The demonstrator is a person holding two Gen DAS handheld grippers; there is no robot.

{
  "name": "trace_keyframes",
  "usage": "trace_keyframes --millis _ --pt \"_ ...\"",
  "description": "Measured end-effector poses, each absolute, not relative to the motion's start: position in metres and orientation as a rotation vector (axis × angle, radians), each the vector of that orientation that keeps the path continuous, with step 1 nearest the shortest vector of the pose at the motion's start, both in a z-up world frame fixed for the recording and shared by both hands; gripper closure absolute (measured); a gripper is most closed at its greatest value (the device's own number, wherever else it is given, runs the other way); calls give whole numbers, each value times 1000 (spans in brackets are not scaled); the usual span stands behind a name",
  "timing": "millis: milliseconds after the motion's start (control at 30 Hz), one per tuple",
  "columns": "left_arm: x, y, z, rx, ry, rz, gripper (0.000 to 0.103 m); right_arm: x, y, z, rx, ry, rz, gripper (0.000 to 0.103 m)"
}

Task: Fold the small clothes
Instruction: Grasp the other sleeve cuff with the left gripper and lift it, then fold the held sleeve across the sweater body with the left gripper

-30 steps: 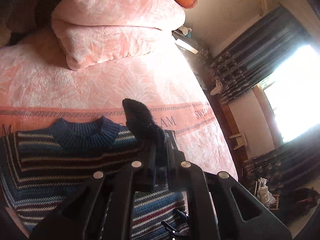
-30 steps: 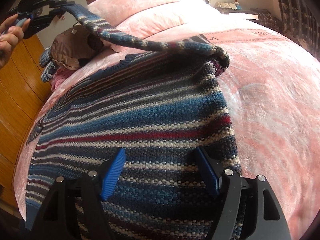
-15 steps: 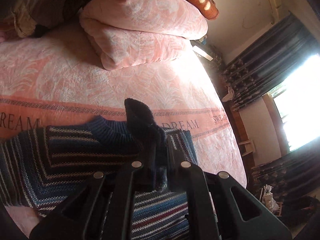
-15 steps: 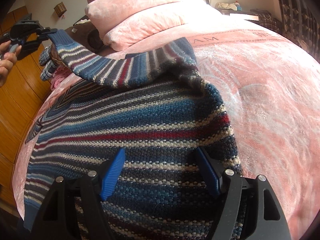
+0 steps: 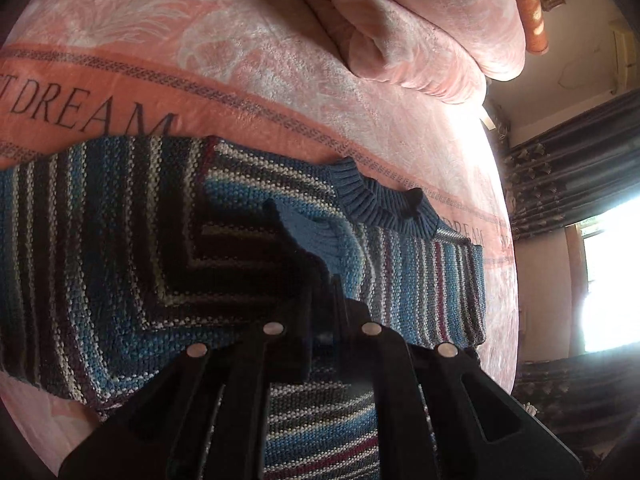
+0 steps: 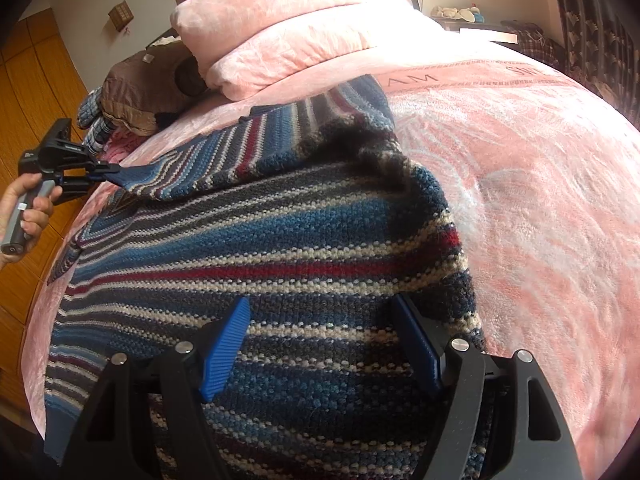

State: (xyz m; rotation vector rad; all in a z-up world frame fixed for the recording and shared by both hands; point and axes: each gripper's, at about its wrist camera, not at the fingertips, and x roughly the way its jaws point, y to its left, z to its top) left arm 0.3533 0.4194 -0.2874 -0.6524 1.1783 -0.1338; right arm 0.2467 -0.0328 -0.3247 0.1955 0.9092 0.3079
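Left hand-held gripper (image 5: 324,280): jaws pinched on sleeve cuff (image 5: 308,236) of striped knit sweater (image 6: 280,248); fingertips largely hidden by the knit. Right hand-held gripper (image 6: 322,344): jaws wide, nothing between, hem below them cut off at 6 o'clock. Sweater lies on pink bed (image 6: 540,200), sleeve drawn toward 9 o'clock. Pillows (image 6: 288,28) at 12 o'clock.

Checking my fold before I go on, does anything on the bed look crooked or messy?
Only the sleeve: the left gripper holds its cuff slantwise across the striped sweater, fabric bunched at the shoulder. Nothing looks spilled or damaged.
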Motion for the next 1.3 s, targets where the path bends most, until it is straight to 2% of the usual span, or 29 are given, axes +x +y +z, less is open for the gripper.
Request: trace_keyframes --millis 100,133,167,233,333,467,500,533,600,700,833,1067,1300 --pt "347 429 -303 -579 1230 13 86 247 -33 -324 192 910 306 28" --pt "343 433 -303 -577 1233 71 80 247 -34 -323 190 910 305 28" --pt "337 436 -299 -603 1209 91 78 247 -33 -323 189 909 304 28" --pt "326 432 -285 -655 1126 58 66 247 -30 -324 185 909 302 28" --pt "325 418 -282 -783 1062 -112 60 246 -29 -324 175 908 298 28" --pt "332 408 -313 -830 1135 -81 59 246 -26 -324 161 910 293 27" --pt "332 410 -319 -838 1144 -70 63 246 -25 -324 155 911 292 27" --pt "329 414 -322 -864 1138 -79 66 246 -25 -324 148 913 291 26" --pt "320 425 -319 -894 1119 -73 64 246 -22 -322 135 919 288 25" --pt "291 457 -298 -931 1039 -34 35 247 -20 -318 122 935 285 23" --pt "231 533 -274 -1010 901 62 13 245 -14 -304 165 949 318 23" --pt "110 690 -275 -1085 724 392 12 225 31 -290 144 967 424 21" --pt "71 789 -312 -1191 651 547 12 218 74 -277 127 982 473 21"
